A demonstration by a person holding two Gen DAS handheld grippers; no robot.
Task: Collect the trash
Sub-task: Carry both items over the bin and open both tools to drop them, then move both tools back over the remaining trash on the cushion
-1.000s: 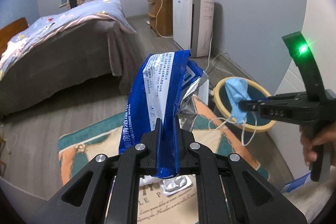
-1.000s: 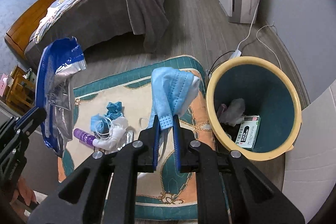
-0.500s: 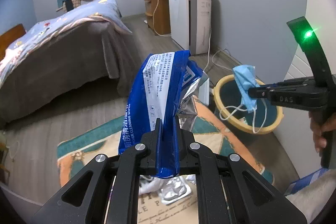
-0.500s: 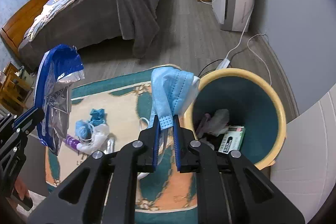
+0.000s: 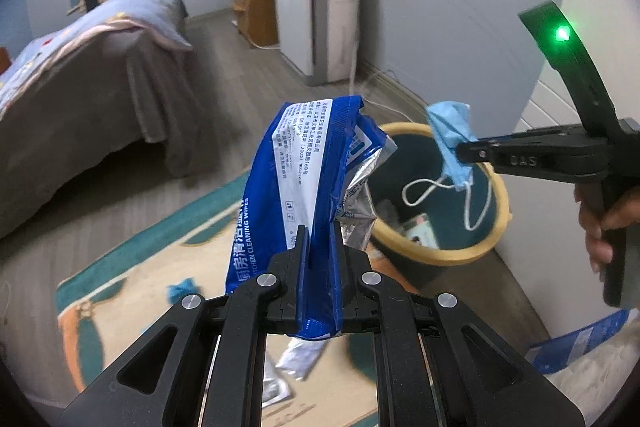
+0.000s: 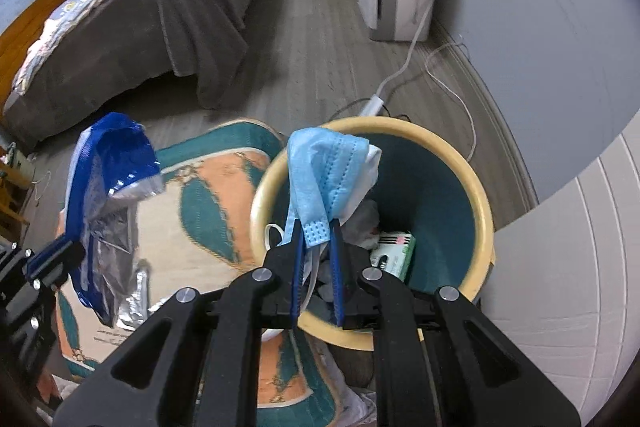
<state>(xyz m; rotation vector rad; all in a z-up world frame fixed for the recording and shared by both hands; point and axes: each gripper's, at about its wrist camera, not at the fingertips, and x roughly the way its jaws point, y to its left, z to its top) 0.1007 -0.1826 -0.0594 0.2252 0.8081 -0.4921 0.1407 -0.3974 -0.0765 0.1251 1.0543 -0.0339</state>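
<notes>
We are at the drop-off: both grippers carry trash toward the bin, and neither piece has been let go. The right gripper (image 6: 316, 227) has its fingers pinched on a blue face mask (image 6: 324, 171), which hangs over the open mouth of the yellow-rimmed bin (image 6: 484, 227). The left gripper (image 5: 318, 235) pinches a blue wet-wipes packet (image 5: 296, 179) by its lower edge; in the right wrist view that packet sits at about nine o'clock from the bin, above the patterned rug (image 6: 228, 171) rather than above the bin.

The next move, as we judge it, is for the right fingers to spread so the mask falls in — its ear loops dangle low and could catch on the rim, so a release nearer the centre looks safer. The left gripper needs to travel further toward the bin, at about two o'clock from it in its own view, before letting go.

Much stays unclear. The packet blocks a good part of the left view, including the near side of the bin. The bin already holds a small green-and-white box (image 6: 394, 251) and some crumpled pale material — we cannot tell what that is. More litter lies on the rug: a foil piece (image 5: 300, 359) and a small blue scrap (image 5: 182, 289), both blurred. The right gripper's own body hides the bin's near rim.
</notes>
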